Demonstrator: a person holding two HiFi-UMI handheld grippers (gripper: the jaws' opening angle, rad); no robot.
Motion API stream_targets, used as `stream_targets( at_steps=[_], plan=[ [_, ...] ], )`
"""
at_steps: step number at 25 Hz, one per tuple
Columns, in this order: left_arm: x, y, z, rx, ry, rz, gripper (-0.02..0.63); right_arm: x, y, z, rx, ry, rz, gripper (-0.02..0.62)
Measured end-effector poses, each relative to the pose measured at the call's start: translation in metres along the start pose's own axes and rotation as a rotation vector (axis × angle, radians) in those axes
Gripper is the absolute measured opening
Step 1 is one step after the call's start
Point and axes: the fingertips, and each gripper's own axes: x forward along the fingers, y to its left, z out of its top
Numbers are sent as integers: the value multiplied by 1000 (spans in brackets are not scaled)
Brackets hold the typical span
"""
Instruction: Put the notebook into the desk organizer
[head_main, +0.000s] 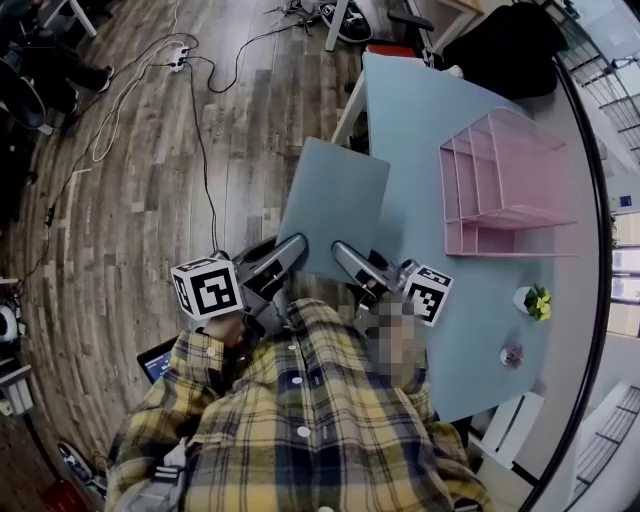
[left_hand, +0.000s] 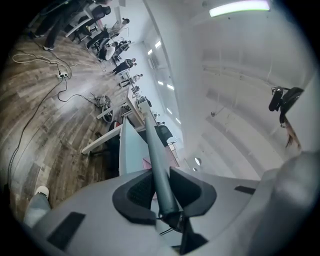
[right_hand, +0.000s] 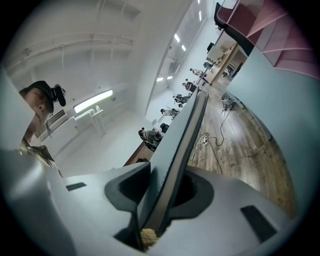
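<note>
A grey-blue notebook (head_main: 333, 208) is held up in the air over the wooden floor, just left of the light blue table (head_main: 440, 210). My left gripper (head_main: 292, 248) is shut on its near left edge, and my right gripper (head_main: 345, 255) is shut on its near right edge. In the left gripper view the notebook (left_hand: 156, 150) runs edge-on between the pads of the left gripper (left_hand: 161, 187). The right gripper view shows the same notebook (right_hand: 182, 135) clamped edge-on in the right gripper (right_hand: 161, 192). The pink desk organizer (head_main: 500, 185) lies on the table to the right, its compartments open upward.
Cables (head_main: 200, 130) and a power strip (head_main: 178, 57) trail across the wooden floor at left. A small potted plant (head_main: 537, 301) and a small round item (head_main: 512, 355) sit near the table's right edge. A dark bag (head_main: 505, 45) rests at the table's far end.
</note>
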Motion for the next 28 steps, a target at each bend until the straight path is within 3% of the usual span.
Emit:
stream_targets(
  at_steps=[15, 28],
  plan=[
    [46, 51, 116, -9, 57, -30, 86, 93, -47, 79, 18, -38, -62, 110],
    [65, 85, 155, -35, 99, -25, 89, 131, -73, 103, 45, -33, -112, 110]
  ],
)
